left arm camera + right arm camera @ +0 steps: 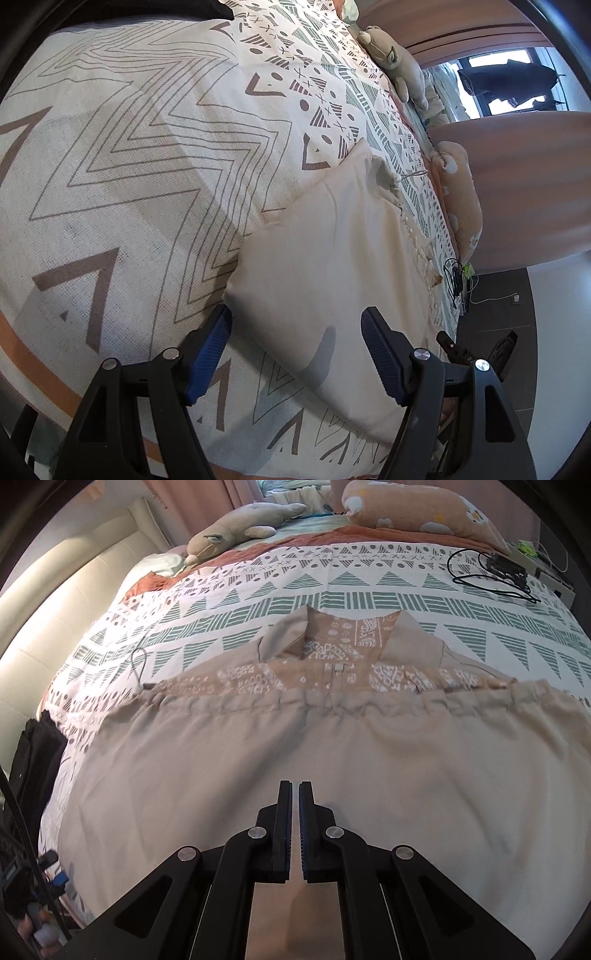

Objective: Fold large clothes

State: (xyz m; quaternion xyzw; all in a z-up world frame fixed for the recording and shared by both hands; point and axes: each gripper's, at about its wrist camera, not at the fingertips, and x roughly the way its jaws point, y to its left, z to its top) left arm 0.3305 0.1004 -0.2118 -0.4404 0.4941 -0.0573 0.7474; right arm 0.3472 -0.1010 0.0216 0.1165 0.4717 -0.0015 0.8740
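A large beige garment (258, 760) lies folded on the patterned bedspread (332, 598), its gathered hem laid across the patterned lining and zip near the collar (340, 635). My right gripper (295, 786) hovers over the plain beige cloth with its jaws shut and nothing visibly pinched between them. In the left wrist view the same garment (332, 258) stretches away as a pale folded slab. My left gripper (295, 317) stands open just above its near corner, one finger on either side, the pads clear of the cloth.
A plush animal (236, 524) and a peach pillow (424, 513) lie at the far side of the bed. Black cables and a small device (502, 568) sit at the far right corner. A pale padded headboard (74, 602) runs along the left. Dark floor (517, 314) lies past the bed's edge.
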